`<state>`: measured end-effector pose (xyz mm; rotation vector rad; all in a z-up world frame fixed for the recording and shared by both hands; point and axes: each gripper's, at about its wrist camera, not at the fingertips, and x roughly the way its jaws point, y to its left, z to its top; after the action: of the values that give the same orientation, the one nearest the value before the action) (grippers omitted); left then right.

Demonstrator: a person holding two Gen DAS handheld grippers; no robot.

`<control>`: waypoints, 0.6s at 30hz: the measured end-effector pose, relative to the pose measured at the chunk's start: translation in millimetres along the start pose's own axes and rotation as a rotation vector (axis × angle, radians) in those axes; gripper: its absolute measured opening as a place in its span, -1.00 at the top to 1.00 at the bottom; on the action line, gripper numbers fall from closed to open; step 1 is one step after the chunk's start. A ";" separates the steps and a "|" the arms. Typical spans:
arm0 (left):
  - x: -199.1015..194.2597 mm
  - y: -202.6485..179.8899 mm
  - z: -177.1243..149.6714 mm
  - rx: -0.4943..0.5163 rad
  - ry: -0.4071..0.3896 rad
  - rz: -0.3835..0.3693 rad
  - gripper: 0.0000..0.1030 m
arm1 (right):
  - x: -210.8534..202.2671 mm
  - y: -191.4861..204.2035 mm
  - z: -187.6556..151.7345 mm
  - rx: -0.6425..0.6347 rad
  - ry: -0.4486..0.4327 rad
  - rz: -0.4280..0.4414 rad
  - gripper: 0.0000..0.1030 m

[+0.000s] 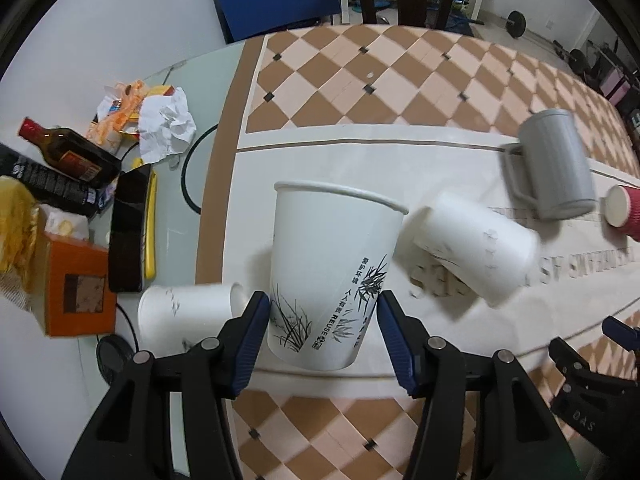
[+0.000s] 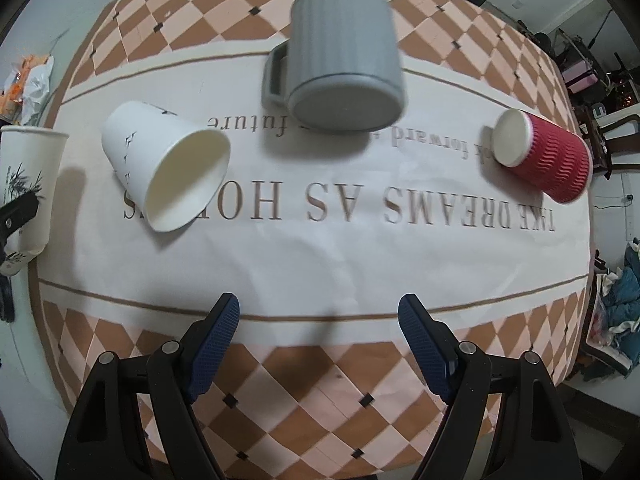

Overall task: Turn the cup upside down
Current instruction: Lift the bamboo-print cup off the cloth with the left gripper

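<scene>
A tall white paper cup with bamboo print point(image 1: 332, 272) stands upright, mouth up, between the blue pads of my left gripper point(image 1: 322, 320), which is shut on its lower part. The same cup shows at the left edge of the right wrist view point(image 2: 28, 176). My right gripper point(image 2: 319, 332) is open and empty above the near part of the tablecloth point(image 2: 320, 248). A plain white paper cup point(image 2: 168, 168) lies on its side, also seen in the left wrist view point(image 1: 476, 248).
A grey mug point(image 2: 344, 60) and a red ribbed cup point(image 2: 544, 156) lie on their sides on the cloth. Another white cup point(image 1: 188, 316) lies left of my left gripper. Off the table's left edge are a bottle point(image 1: 72, 152), an orange box point(image 1: 76, 288) and crumpled paper point(image 1: 168, 124).
</scene>
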<state>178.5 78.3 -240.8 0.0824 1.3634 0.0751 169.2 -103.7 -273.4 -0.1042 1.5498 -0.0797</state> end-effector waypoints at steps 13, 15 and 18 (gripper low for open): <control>-32.2 -94.2 -67.5 -0.141 0.147 -0.324 -0.02 | 7.7 -130.7 -56.9 0.127 0.001 0.013 -0.62; -14.6 -114.5 -74.4 -0.192 0.214 -0.402 -0.03 | 18.7 -158.1 -64.6 0.165 0.022 0.009 -0.62; 11.7 -141.3 -80.8 -0.247 0.281 -0.464 -0.03 | 30.6 -189.1 -75.1 0.209 0.037 -0.011 -0.62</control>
<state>102.5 -59.8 -283.2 -0.4664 1.6108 -0.1402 97.5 -296.2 -282.9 0.0539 1.5686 -0.2527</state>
